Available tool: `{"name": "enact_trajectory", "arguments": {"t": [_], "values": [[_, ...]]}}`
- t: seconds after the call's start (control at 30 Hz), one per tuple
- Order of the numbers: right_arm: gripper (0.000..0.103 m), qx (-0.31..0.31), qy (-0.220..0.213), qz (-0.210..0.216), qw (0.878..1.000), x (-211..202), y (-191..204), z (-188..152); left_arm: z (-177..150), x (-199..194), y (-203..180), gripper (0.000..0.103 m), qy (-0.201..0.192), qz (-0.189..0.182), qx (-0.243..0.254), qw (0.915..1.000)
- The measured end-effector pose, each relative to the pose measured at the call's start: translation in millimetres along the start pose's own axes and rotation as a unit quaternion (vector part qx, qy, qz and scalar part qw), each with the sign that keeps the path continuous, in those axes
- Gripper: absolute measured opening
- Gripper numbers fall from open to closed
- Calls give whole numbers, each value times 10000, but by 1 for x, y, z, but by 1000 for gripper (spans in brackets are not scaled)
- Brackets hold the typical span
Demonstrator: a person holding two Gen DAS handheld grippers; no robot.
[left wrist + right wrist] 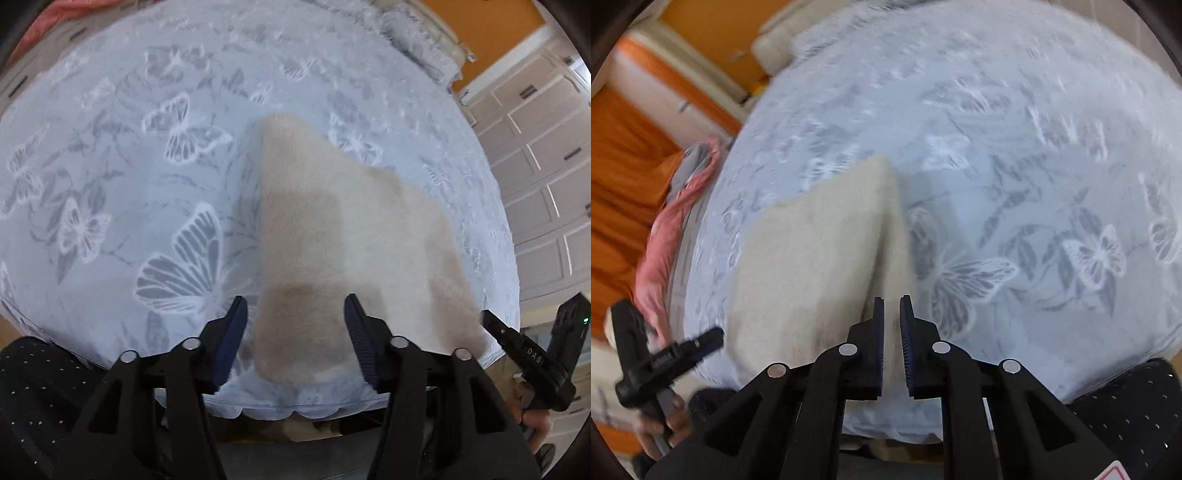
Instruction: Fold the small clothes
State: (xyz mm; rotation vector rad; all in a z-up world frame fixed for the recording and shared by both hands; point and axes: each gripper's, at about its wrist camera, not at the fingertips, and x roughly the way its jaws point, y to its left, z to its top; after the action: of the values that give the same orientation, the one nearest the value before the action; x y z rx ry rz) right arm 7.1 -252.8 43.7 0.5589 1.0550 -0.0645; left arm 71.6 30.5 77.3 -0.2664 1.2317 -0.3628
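A cream fleece cloth (351, 229) lies folded on the pale blue butterfly bedspread (110, 184), near the bed's front edge. My left gripper (295, 306) hangs open above the cloth's near left part, its pads clear of the fleece. In the right wrist view the cloth (812, 251) rises in a ridge toward my right gripper (892, 306). Its jaws stand almost together, with the cloth's near right edge pinched in the narrow gap. The right gripper (489, 319) shows at the cloth's near right corner. The left gripper (713, 338) is visible beside the cloth's left edge.
A pink garment (665, 240) lies at the bed's left side by an orange curtain (620, 184). White panelled cabinets (535, 166) stand to the right. A grey fringed blanket (417, 37) is at the far end. A person's dark dotted clothing (37, 387) is by the front edge.
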Motion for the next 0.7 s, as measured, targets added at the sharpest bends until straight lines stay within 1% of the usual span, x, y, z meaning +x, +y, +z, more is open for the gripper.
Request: {"name": "enact_trajectory", "arguments": {"t": [0.07,0.1,0.13,0.17,0.2,0.23,0.27,0.3,0.33,0.37,0.4,0.47,0.5,0.53,0.57,0.6,0.67,0.7], "values": [[13,-455,-62,-50,9989,1,22,0,0,1,-13,57,-135,170,266,9994],[13,-564,-92,-69,9983,3,28,2,1,6,-20,58,-153,307,398,9986],[13,-667,-62,-83,9977,7,33,-2,3,16,-26,58,-125,498,529,9973],[13,-742,46,-132,9971,20,39,0,6,24,-25,58,-98,640,609,9960],[13,-781,158,-198,9966,27,39,-2,4,39,-29,58,-16,925,732,9930],[8,-877,352,-392,9948,42,38,-4,1,47,-25,60,39,1078,792,9910],[2,-1099,558,-887,9884,67,35,-7,1,57,-22,67,79,1144,805,9901],[2,-1236,619,-1077,9845,78,30,-11,-2,61,-20,71,88,1226,795,9892],[1,-1328,530,-1098,9836,84,26,-12,-3,64,-19,75,36,1317,786,9882],[1,-1271,481,-1077,9849,83,24,-8,-5,61,-18,77,17,1364,785,9875],[1,-1140,532,-1047,9865,81,23,-6,-4,59,-19,77,-4,1401,811,9868],[2,-795,466,-951,9912,65,20,-1,-3,52,-21,76,-106,1467,861,9854],[4,-751,292,-953,9922,52,21,-1,-5,47,-23,75,-178,1501,884,9845],[14,-736,99,-976,9925,40,23,-4,-7,42,-24,75,-254,1520,899,9840],[20,-651,-117,-990,9929,28,22,-10,-11,37,-25,77,-355,1569,912,9828],[23,-545,-277,-1005,9931,18,22,-17,-15,34,-28,78,-432,1610,922,9817],[39,-377,-585,-981,9927,4,19,-32,-26,27,-33,84,-585,1657,946,9799],[44,-342,-824,-1091,9900,-3,18,-46,-34,25,-35,87,-658,1703,954,9786]]}}
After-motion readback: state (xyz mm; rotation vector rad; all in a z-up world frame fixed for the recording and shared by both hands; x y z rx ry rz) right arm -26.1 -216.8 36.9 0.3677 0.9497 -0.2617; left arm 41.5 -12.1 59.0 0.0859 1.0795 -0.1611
